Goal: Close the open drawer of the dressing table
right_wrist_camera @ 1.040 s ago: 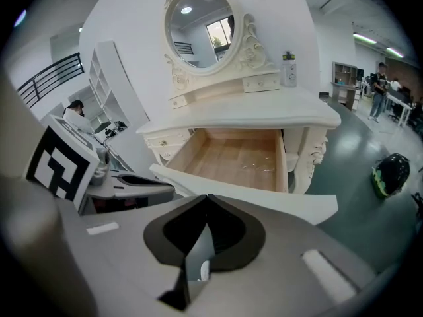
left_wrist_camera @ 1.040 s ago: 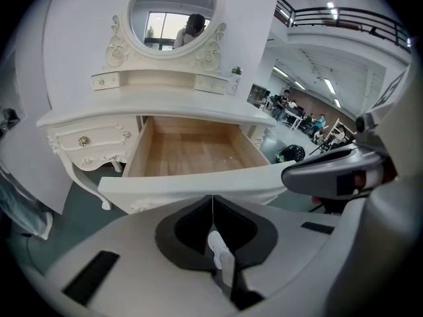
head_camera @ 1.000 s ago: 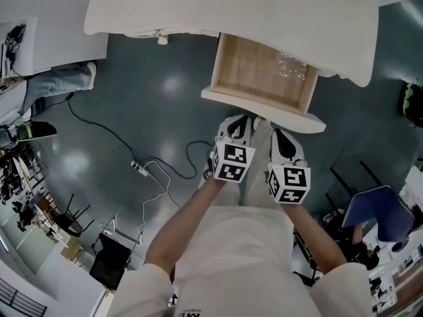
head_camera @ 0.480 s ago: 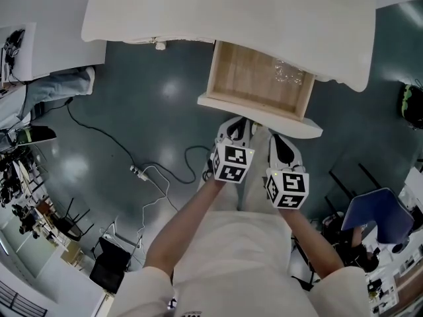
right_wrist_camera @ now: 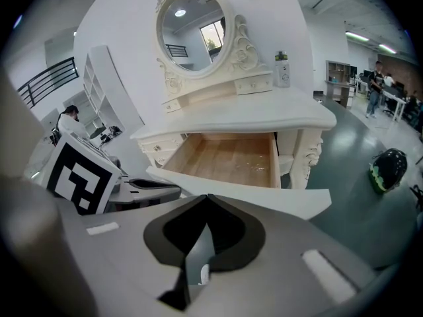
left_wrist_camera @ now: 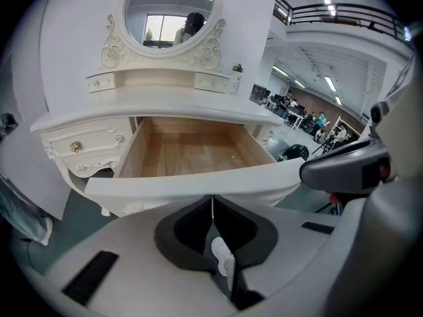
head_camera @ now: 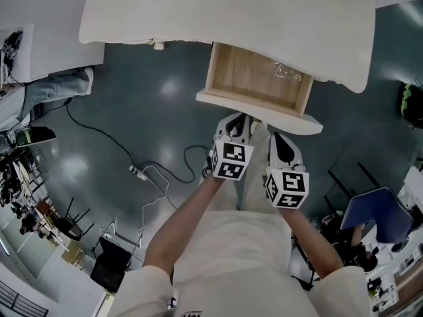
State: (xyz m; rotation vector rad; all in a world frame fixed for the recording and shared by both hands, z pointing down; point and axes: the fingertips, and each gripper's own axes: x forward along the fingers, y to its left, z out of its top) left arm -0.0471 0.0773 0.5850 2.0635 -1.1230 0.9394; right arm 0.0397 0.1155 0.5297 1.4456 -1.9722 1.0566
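The white dressing table (head_camera: 225,12) fills the top of the head view, with its wooden drawer (head_camera: 258,78) pulled out from under the top. The drawer's white front panel (head_camera: 258,113) faces me. My left gripper (head_camera: 236,119) is shut and empty, its tip right at the panel's near edge. My right gripper (head_camera: 281,137) is also shut and empty, a little short of the panel. In the left gripper view the shut jaws of the left gripper (left_wrist_camera: 212,200) sit just under the front panel (left_wrist_camera: 192,180). The right gripper (right_wrist_camera: 207,197) points at the same panel (right_wrist_camera: 264,200). I cannot tell whether either touches it.
A cable with a power strip (head_camera: 139,170) lies on the dark floor to the left. A blue chair (head_camera: 377,210) stands at the right, and a person's legs (head_camera: 59,81) at the far left. An oval mirror (left_wrist_camera: 170,8) tops the table; a dark bag (right_wrist_camera: 386,170) lies on the floor.
Both grippers have edged slightly toward the drawer front. A little less of the drawer's inside shows than a second ago.
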